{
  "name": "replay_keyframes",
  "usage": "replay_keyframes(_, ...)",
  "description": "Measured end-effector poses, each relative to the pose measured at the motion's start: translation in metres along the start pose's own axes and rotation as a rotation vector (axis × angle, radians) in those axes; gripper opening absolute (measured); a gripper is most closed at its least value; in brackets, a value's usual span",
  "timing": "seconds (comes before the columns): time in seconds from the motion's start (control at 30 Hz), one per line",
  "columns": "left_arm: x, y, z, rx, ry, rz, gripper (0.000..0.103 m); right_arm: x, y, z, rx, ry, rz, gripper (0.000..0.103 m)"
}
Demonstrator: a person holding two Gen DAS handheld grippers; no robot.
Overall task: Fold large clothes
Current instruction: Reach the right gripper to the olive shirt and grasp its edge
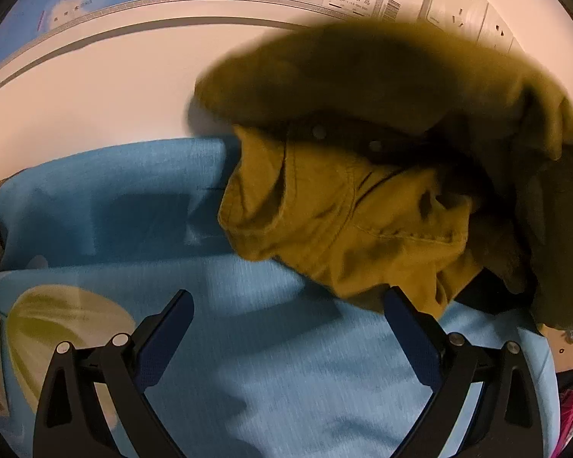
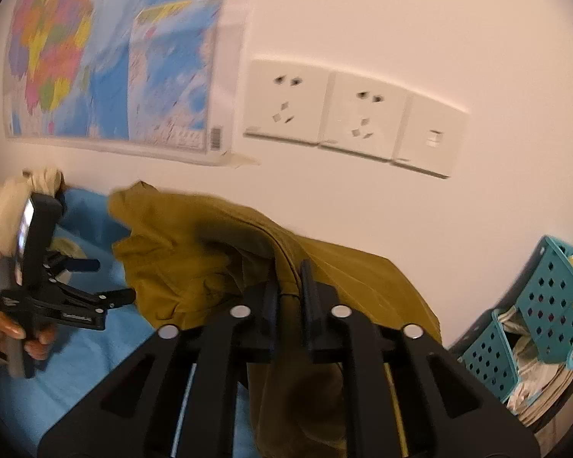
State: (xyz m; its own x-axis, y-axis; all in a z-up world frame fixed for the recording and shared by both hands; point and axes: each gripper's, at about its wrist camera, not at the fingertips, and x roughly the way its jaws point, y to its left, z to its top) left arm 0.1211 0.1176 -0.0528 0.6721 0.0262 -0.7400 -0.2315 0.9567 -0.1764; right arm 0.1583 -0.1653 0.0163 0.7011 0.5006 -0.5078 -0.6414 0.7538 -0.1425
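The blue sheet spreads beneath both my claws, and I judge it is there as the flat surface for the folding. On it, ahead of my left claw and off to its right, the mustard-green jacket sits in a rumpled heap, its far part lifted and blurred. It bunches that way because my right claw has one edge raised while the rest drags on the sheet. Behind everything, beyond both claws, a map hangs on the wall with wall sockets beside it. Off to the right of my right claw stands a teal perforated basket, well apart from the jacket.

My right claw is clenched on a fold of the jacket: the narrow gap between its pads is filled with cloth and a dark seam, and more fabric hangs below it. I hold it pinched there, I judge, to lift and straighten the garment.

My left claw stands wide, released, with nothing between its pads; its right pad sits just beside the jacket's near hem without gripping it. Seen from my right claw, it hovers to the left over the sheet, held in my hand.
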Motion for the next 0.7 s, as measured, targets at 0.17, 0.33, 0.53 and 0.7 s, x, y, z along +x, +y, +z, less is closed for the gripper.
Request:
replay_keyframes(0.17,0.008,0.000,0.009,0.021,0.009,0.012,0.096,0.022,0.036,0.005,-0.185,0.062,0.051,0.087)
replay_keyframes(0.33,0.007,0.007,0.009,0.030,0.009,0.011,0.096,0.062,0.100,-0.004,-0.412,0.130,0.095,0.089)
replay_keyframes(0.53,0.007,0.023,0.011,0.018,0.009,0.000,0.096,0.103,0.116,-0.003,-0.481,0.209,0.039,0.027)
replay_keyframes(0.7,0.007,0.032,0.014,0.028,0.005,-0.032,0.096,0.035,0.042,0.041,-0.207,0.031,0.085,0.007)
